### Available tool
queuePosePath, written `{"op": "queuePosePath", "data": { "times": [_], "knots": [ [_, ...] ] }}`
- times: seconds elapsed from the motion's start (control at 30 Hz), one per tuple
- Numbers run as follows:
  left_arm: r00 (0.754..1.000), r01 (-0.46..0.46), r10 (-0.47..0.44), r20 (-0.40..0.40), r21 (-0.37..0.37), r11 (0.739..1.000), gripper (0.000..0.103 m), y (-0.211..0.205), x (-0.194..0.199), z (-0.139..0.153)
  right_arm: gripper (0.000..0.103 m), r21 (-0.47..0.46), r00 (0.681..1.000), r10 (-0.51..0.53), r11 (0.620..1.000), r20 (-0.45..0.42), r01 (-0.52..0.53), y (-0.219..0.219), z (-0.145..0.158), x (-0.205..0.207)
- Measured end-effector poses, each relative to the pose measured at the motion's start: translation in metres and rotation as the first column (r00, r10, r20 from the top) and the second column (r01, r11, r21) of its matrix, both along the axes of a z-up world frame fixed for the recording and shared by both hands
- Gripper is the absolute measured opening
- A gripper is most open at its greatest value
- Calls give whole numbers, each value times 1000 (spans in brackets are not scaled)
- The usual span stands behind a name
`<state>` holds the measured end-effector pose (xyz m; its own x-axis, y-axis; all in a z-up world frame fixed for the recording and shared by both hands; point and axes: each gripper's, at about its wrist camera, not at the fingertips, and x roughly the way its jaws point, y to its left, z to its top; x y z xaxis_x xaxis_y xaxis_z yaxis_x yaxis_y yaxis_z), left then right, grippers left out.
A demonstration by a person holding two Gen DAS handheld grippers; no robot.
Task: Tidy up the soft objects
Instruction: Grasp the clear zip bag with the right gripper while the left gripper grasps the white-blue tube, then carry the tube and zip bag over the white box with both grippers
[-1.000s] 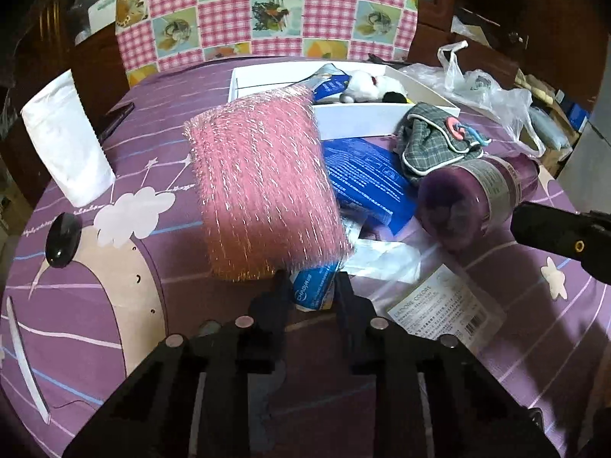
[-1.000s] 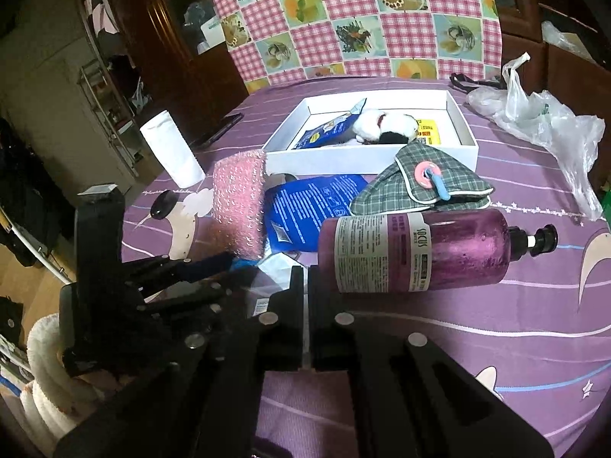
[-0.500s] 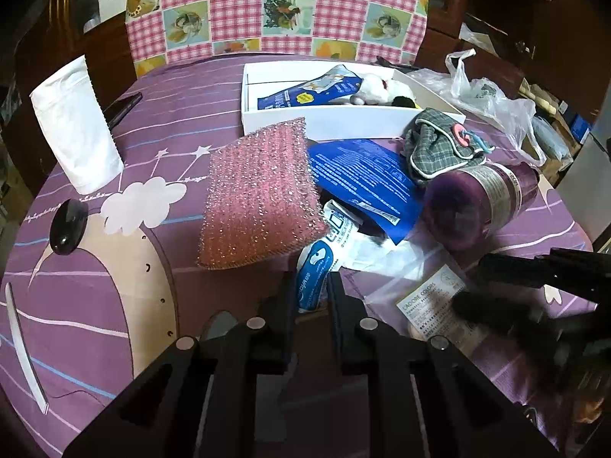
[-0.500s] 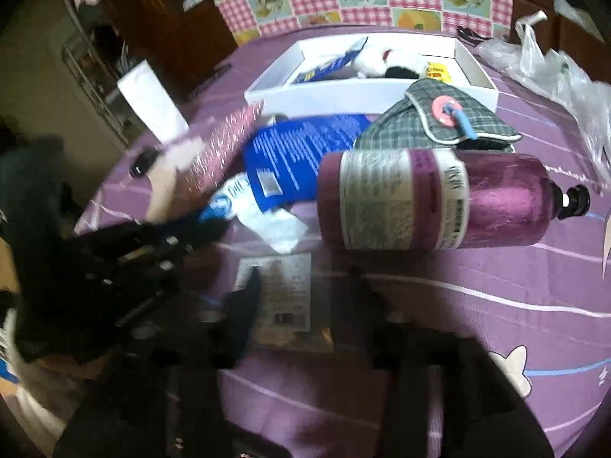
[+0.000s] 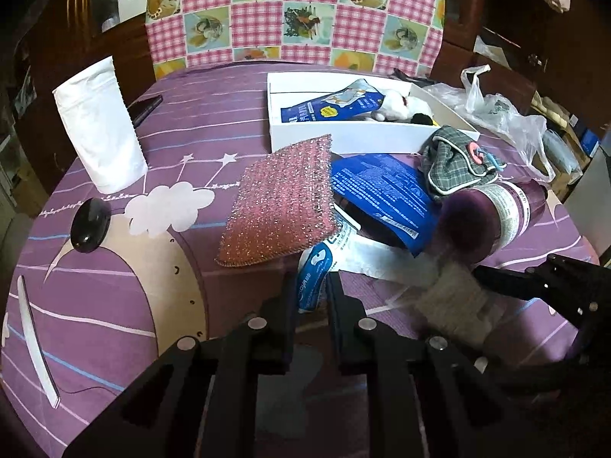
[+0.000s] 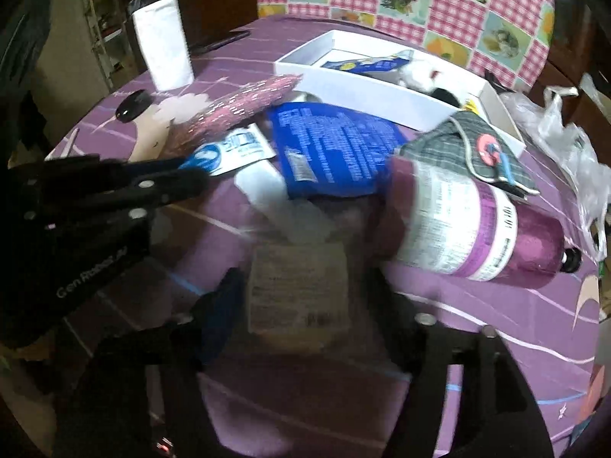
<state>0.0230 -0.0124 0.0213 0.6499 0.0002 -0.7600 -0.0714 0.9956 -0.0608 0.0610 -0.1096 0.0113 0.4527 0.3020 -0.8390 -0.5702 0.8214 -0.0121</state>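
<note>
Left gripper (image 5: 310, 297): jaws nearly closed, pinching the end of a blue-and-white sachet (image 5: 315, 278). The sachet's far end is tucked under the pink sponge (image 5: 280, 206), which lies flat but slightly propped, its far corner just short of the white box (image 5: 366, 135).

Right gripper (image 6: 301, 297): jaws spread wide, nothing gripped. A clear packet with a printed label (image 6: 298, 290) lies on the counter (image 5: 183, 122) between the two fingers; pads not touching it as far as I can tell, the frame is blurred there.

Clutter map:
- Blue pouch (image 5: 385, 194) overlaps the sachet and lies beside the sponge's right edge.
- Plaid pouch (image 5: 454, 164) leans on the box's near right corner.
- Purple bottle (image 6: 477, 229) is on its side, base towards the packet, pump cap pointing to the counter's right edge. Tight gap between bottle and right gripper.
- The box holds a blue pack (image 5: 336, 105) and a white plush toy (image 5: 401, 105); bare floor at its left end.
- Plastic bag (image 5: 504, 122) sits at the far right edge.

Open room: left half of the counter. Only a white standing pouch (image 5: 99, 129), a dark phone (image 5: 147, 107) and a black oval object (image 5: 89, 225) there, all well apart from the pile. The near strip under both grippers is bare cloth.
</note>
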Motion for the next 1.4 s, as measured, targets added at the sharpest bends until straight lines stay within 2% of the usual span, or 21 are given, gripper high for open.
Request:
{"op": "queuePosePath", "data": {
  "times": [0.33, 0.6, 0.8, 0.97, 1.27, 1.4],
  "knots": [
    [999, 38, -37, 33, -21, 999, 12, -3, -3, 6, 38, 107, 999, -23, 994, -36, 27, -25, 10, -1],
    [991, 85, -82, 108, -30, 996, 11, -11, -12, 19, 33, 227, 1000, -10, 974, 9, 8, -40, 36, -10],
    [970, 133, -119, 210, -51, 990, 10, -16, -18, 38, 32, 304, 999, 7, 953, 47, -21, -50, 55, -14],
    [969, 123, -105, 226, -68, 990, 10, -15, -11, 57, 32, 355, 999, -31, 935, 13, 25, -64, 76, 3],
    [961, 103, -79, 264, -77, 992, 10, -10, 22, 94, 32, 356, 993, -120, 927, -15, 118, -71, 115, 56],
    [958, 81, -43, 285, -124, 989, 10, -2, 41, 102, 32, 375, 990, -139, 916, -36, 143, -65, 121, 81]
  ]
}}
